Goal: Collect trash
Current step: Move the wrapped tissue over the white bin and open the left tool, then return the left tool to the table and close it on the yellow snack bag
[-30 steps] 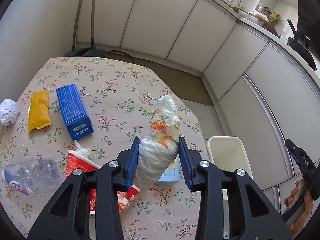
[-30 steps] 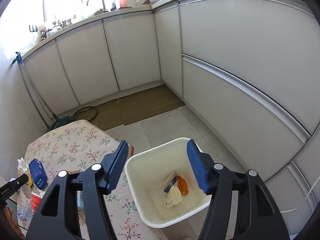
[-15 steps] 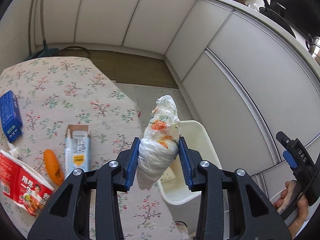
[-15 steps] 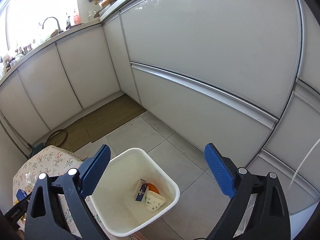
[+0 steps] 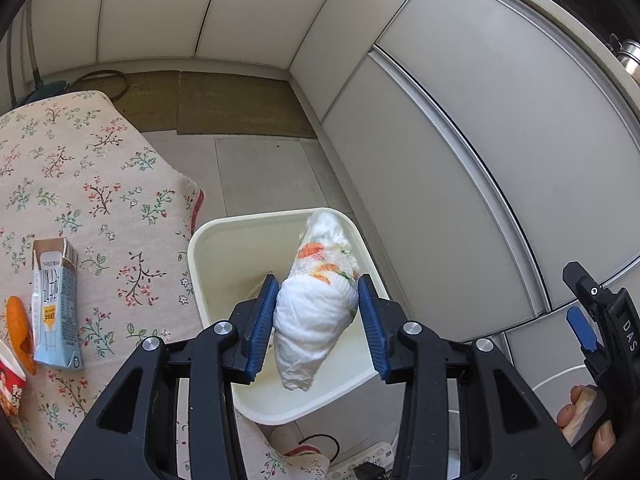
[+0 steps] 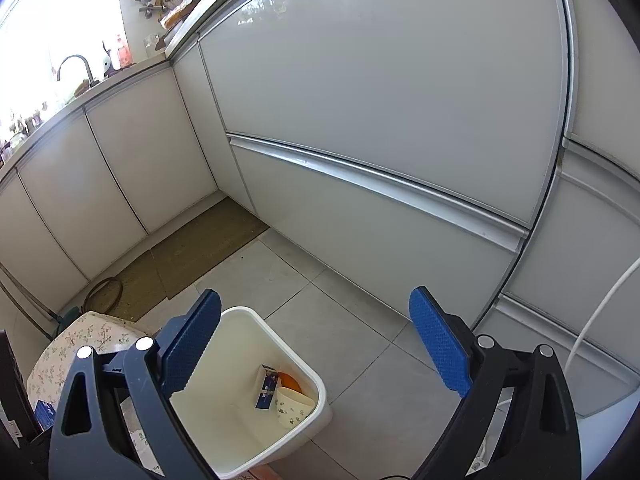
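Directly above a cream waste bin (image 5: 208,264), a crumpled white wrapper (image 5: 316,312) with orange and green print is seen between the blue pads of the left gripper (image 5: 318,322). Its jaws have just been opening a little; the left pad touches the wrapper, while a thin gap shows at the right pad, so whether it is gripped cannot be told. The bin is set on the tiled floor, just beside a table covered by a floral cloth (image 5: 100,184). On the cloth, a pale blue drink carton (image 5: 54,308) is laid flat, with an orange scrap (image 5: 20,330) just to its left and a red cup (image 5: 10,384) at the frame edge.

From the right wrist view, the right gripper (image 6: 316,344) is held over the floor beside the bin (image 6: 308,372), its jaws spread wide with nothing between them, having just been opening. Inside the bin, a small blue carton (image 6: 266,392), an orange piece (image 6: 290,382) and a patterned paper cup (image 6: 292,406) are seen against the far wall. White cabinet fronts (image 6: 380,120) fill the background.
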The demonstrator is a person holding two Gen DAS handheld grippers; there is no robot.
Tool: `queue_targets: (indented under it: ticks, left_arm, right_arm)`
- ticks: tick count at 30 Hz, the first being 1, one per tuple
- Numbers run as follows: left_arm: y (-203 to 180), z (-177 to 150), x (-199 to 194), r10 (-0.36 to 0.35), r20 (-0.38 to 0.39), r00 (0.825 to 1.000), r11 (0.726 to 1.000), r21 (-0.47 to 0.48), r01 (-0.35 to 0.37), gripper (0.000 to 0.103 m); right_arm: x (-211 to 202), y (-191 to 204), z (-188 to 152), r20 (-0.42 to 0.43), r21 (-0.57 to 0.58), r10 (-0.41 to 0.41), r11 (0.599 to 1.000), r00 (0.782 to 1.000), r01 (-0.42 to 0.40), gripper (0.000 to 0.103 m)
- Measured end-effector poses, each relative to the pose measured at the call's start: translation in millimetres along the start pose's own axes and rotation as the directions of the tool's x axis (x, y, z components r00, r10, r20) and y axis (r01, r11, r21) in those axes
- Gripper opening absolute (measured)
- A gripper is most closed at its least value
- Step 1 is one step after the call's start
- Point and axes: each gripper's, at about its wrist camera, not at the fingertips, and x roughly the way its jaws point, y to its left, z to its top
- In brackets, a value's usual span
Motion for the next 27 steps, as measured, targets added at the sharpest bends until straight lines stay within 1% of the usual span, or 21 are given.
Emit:
queue_targets:
  ticks: [1, 2, 3, 5, 7, 10, 14, 19, 21, 27]
  left_arm:
    - [-1.6, -1.0, -0.2, 0.003, -0.002, 1.000, 1.000, 0.003, -0.003, 0.042]
    - [-1.7, -1.5, -0.8, 0.006, 0.000, 1.000, 1.000, 0.006, -0.006, 0.047]
    - [-1.8, -2.8, -2.3, 0.011, 0.005, 1.000, 1.000, 0.010, -0.011, 0.055]
    - [-0.5, -5.5, -8.1, 0.027, 0.021, 0.999, 0.999, 0.019, -0.028, 0.061]
    - [2.3, -7.3, -15.6, 0.048, 0.035, 0.998, 0.998, 0.025, -0.049, 0.064]
    - [10.0, -8.2, -28.1, 0.091, 0.066, 0.994, 0.995, 0.024, -0.093, 0.071]
    - [20.6, -6.2, -52.3, 0.154, 0.133, 0.979, 0.987, 0.016, -0.158, 0.080]
    - [37.7, -4.8, -81.6, 0.224, 0.207, 0.952, 0.973, 0.003, -0.230, 0.089]
    - [45.0, -4.7, -92.8, 0.247, 0.223, 0.943, 0.968, -0.009, -0.251, 0.092]
    - [76.1, -6.3, -118.9, 0.298, 0.241, 0.923, 0.954, -0.043, -0.297, 0.095]
  right_arm:
    - [-0.2, 0.1, -0.2, 0.000, 0.000, 0.002, 1.000, 1.000, -0.002, 0.092]
    - [-0.4, 0.9, -0.5, 0.001, -0.001, 0.003, 1.000, 1.000, -0.003, 0.092]
    - [-1.0, 2.1, -0.8, 0.002, -0.003, 0.005, 1.000, 1.000, -0.005, 0.092]
    - [-2.0, 6.2, -1.8, 0.002, -0.012, 0.011, 1.000, 1.000, -0.011, 0.094]
    - [-3.3, 12.1, -3.9, 0.002, -0.025, 0.019, 1.000, 1.000, -0.019, 0.094]
    - [-6.2, 27.2, -9.1, 0.000, -0.066, 0.032, 0.997, 0.999, -0.032, 0.095]
    - [-12.9, 55.2, -19.0, 0.010, -0.148, 0.042, 0.988, 0.999, -0.040, 0.096]
    - [-20.9, 88.5, -33.3, 0.025, -0.244, 0.051, 0.969, 0.998, -0.043, 0.096]
    - [-22.6, 100.7, -38.9, 0.021, -0.270, 0.059, 0.962, 0.998, -0.051, 0.096]
    - [-30.0, 139.7, -56.3, 0.014, -0.342, 0.096, 0.936, 0.995, -0.086, 0.096]
